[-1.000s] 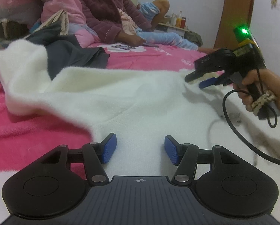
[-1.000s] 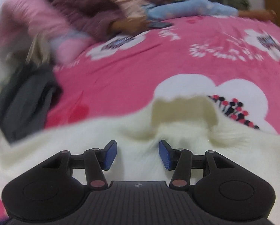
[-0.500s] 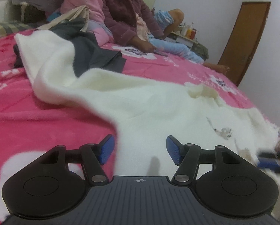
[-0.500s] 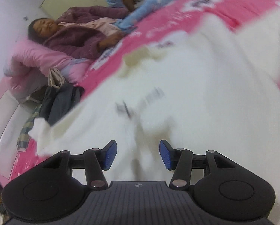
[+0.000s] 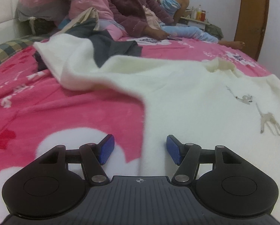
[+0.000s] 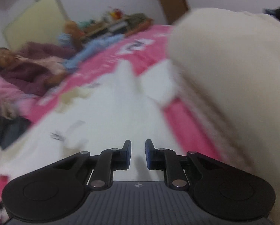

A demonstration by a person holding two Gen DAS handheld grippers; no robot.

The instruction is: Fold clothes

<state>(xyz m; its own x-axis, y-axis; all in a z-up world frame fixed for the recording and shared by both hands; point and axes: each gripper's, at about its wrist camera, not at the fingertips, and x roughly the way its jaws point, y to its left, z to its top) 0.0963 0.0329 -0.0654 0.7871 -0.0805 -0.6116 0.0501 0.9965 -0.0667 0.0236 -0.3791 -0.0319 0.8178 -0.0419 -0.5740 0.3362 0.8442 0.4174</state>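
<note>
Jaws standing wide, the left gripper [image 5: 139, 149] is hovering over a fluffy cream sweater [image 5: 186, 93] lying spread across a pink fleece blanket [image 5: 64, 112]. Jaws on the right gripper [image 6: 138, 154] have just been closing to a narrow gap, gripping nothing

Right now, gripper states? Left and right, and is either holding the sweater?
Left gripper: open, nothing gripped, poised over the white sweater edge.
Right gripper: jaws have just been closing, narrow gap left, no fabric visibly pinched between them.

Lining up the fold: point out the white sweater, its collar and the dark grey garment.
white sweater [image 5: 186, 97], left wrist view, middle of body.
collar [image 5: 219, 66], left wrist view, neck opening's rim.
dark grey garment [image 5: 113, 46], left wrist view, middle of heap.
</note>
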